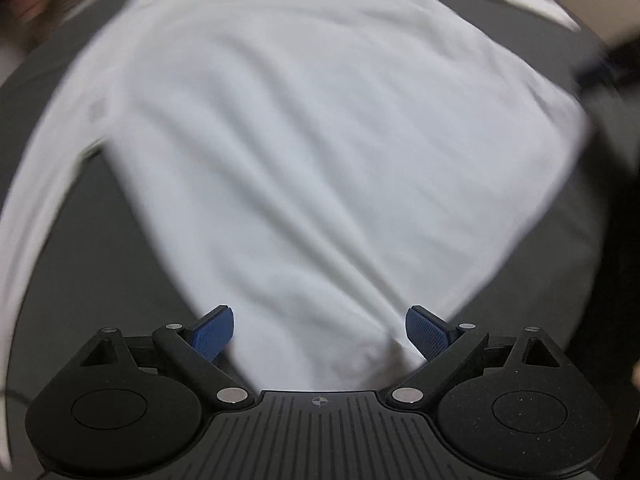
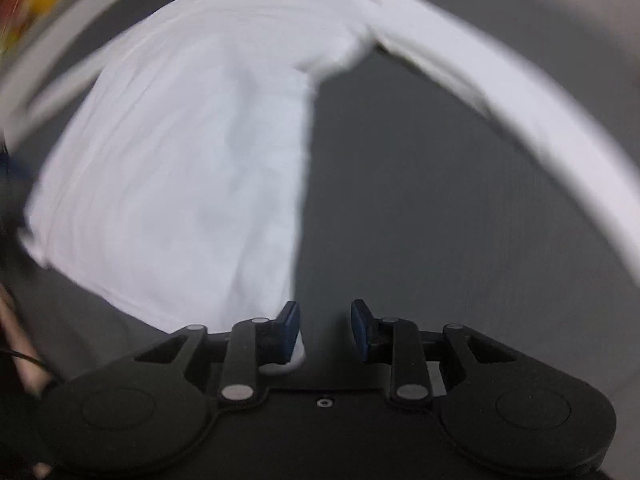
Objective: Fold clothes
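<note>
Looking from the left wrist over a white shirt (image 1: 312,140), long-sleeved, spread mostly flat on a grey surface (image 1: 132,248) and filling most of its middle. Blurred throughout, so no fine detail on seams or collar. At the far left, one sleeve (image 1: 48,184) trailing out from the body and curving down towards the near edge of the surface. Holding nothing in the left gripper (image 1: 319,334): jaws spread wide, blue pads (image 1: 212,334) well apart, with the near corner of the hem running in between them and under the tool body, unpinched.

Across to the right wrist view: same shirt, its body to the left, its straight side edge running down to the right gripper (image 2: 325,330). Jaws there parted by a moderate gap, bare grey showing through it; a small hem corner (image 2: 294,356) touching the left-hand pad from outside, not clamped. Further right, the other sleeve (image 2: 540,120) stretched out in a long arc towards the far right edge of the surface.

Judging by this: the very start of a fold, at the taking-hold stage, with nothing folded yet and both sleeves out. Next, probably: shift the right gripper slightly leftward to bring the corner inside the gap, close both on the hem, then lift evenly and carry the hem away towards the collar, or tuck the sleeves in first.
</note>
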Action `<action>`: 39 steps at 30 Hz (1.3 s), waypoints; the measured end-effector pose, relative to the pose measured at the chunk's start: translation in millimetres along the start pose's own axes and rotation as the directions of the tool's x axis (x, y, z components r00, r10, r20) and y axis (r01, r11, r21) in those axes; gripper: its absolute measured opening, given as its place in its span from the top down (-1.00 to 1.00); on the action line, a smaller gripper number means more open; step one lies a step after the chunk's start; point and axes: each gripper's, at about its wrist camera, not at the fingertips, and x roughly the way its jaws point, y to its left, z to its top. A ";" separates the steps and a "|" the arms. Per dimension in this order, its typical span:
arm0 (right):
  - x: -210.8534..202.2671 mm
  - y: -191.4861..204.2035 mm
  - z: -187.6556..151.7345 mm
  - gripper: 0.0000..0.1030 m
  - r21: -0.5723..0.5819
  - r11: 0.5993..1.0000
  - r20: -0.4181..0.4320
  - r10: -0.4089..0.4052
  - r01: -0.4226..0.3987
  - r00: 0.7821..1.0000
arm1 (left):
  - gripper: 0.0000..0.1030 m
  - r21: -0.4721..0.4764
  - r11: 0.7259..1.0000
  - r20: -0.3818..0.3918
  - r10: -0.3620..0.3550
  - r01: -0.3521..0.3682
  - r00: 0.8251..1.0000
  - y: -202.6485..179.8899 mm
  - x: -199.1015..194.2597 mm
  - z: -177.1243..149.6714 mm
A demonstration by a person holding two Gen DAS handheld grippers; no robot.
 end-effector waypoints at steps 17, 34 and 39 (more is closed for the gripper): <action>9.7 -1.3 35.5 0.31 0.114 0.966 0.007 0.234 -0.234 0.972 | -0.82 0.120 0.992 -0.093 -0.022 0.034 0.995 -9.9 22.6 -4.3; -7.3 -26.3 16.6 0.93 0.259 0.897 -0.022 0.376 -0.358 0.926 | -0.82 0.326 0.945 -0.203 0.056 0.014 0.978 -12.7 15.4 -30.7; 39.3 -42.1 12.2 0.92 0.348 0.909 -0.118 0.283 -0.228 0.952 | -0.82 0.352 0.936 -0.132 0.065 -0.014 0.989 -4.8 -8.1 -41.5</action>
